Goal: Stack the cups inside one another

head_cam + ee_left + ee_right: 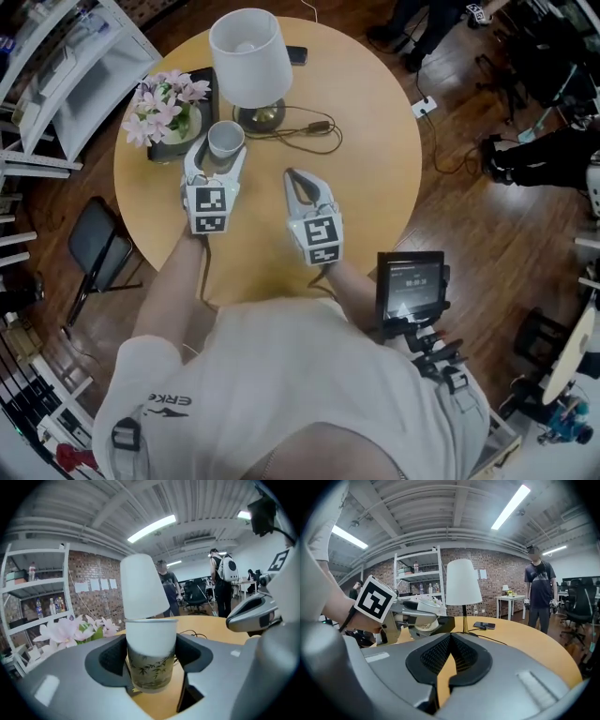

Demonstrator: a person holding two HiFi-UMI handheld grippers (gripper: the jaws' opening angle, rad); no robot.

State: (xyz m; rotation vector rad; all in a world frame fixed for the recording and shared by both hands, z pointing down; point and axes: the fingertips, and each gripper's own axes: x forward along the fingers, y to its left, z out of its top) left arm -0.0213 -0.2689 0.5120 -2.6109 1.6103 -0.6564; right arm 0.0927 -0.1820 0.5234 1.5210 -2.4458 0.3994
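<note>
A white paper cup (151,637) with a leaf print on its lower half stands upright between the jaws of my left gripper (151,657), whose pads press its sides. In the head view this cup (226,138) is held over the round wooden table (375,141), in front of the lamp, by the left gripper (223,152). The right gripper (296,178) hovers to its right with its jaws shut and nothing between them. In the right gripper view the shut jaws (450,656) point across the table, and the left gripper (410,617) with the cup (427,605) shows at the left.
A white-shaded lamp (250,56) stands at the table's far side, its cable (309,127) trailing right. Pink flowers (164,103) sit far left and a dark phone (296,54) lies behind the lamp. A white shelf (75,66) and a black chair (94,244) stand left of the table.
</note>
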